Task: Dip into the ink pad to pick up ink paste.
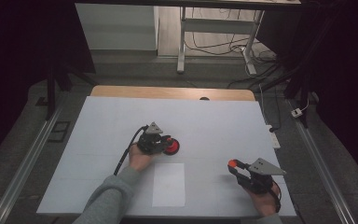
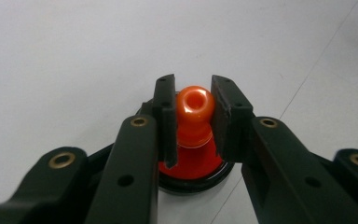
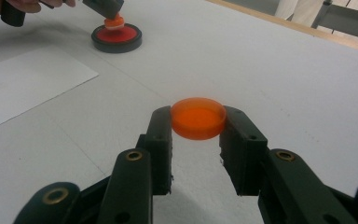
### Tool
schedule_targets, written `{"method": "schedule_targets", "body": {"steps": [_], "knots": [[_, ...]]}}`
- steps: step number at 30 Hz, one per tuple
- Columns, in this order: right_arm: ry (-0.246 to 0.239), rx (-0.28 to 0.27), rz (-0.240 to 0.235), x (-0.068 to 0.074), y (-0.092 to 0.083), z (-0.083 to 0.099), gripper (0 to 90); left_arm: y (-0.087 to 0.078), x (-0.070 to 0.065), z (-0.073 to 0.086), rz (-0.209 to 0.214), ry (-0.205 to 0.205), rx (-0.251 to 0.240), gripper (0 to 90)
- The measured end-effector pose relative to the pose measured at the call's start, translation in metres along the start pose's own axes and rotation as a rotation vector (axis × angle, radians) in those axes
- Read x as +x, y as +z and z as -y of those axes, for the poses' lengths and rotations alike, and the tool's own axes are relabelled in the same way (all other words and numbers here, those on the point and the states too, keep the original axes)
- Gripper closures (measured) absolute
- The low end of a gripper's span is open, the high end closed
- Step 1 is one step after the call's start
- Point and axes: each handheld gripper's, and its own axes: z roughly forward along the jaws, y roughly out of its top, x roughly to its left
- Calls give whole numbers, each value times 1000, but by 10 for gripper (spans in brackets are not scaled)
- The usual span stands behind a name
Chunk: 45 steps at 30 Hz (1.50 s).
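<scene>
A round ink pad (image 1: 173, 148) with a red face and black rim lies near the middle of the white table (image 1: 214, 121). An orange stamp with a ball knob (image 2: 195, 104) stands on the pad (image 2: 193, 164), and my left gripper (image 2: 194, 116) is shut on that knob from both sides. In the high view this gripper (image 1: 164, 142) sits at the pad's left edge. My right gripper (image 3: 198, 122) is shut on a shallow orange round lid (image 3: 198, 117), held just above the table. It shows at the front right (image 1: 234, 166) with the lid (image 1: 232, 163) at its tips.
A white paper sheet (image 1: 168, 185) lies flat at the table's front, between the two hands. A wooden strip (image 1: 172, 92) runs along the far edge. A white power strip (image 1: 273, 135) lies off the right side. Desk legs and cables stand on the floor beyond.
</scene>
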Motion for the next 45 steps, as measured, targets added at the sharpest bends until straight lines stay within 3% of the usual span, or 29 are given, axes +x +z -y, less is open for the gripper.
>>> {"method": "schedule_targets", "body": {"steps": [11,45], "knots": [[-1,0,1,0,0,0,643,3,-1,2,-7,17,21,728],[-11,3,-1,1,0,0,643,3,-4,8,-20,83,3,732]]}}
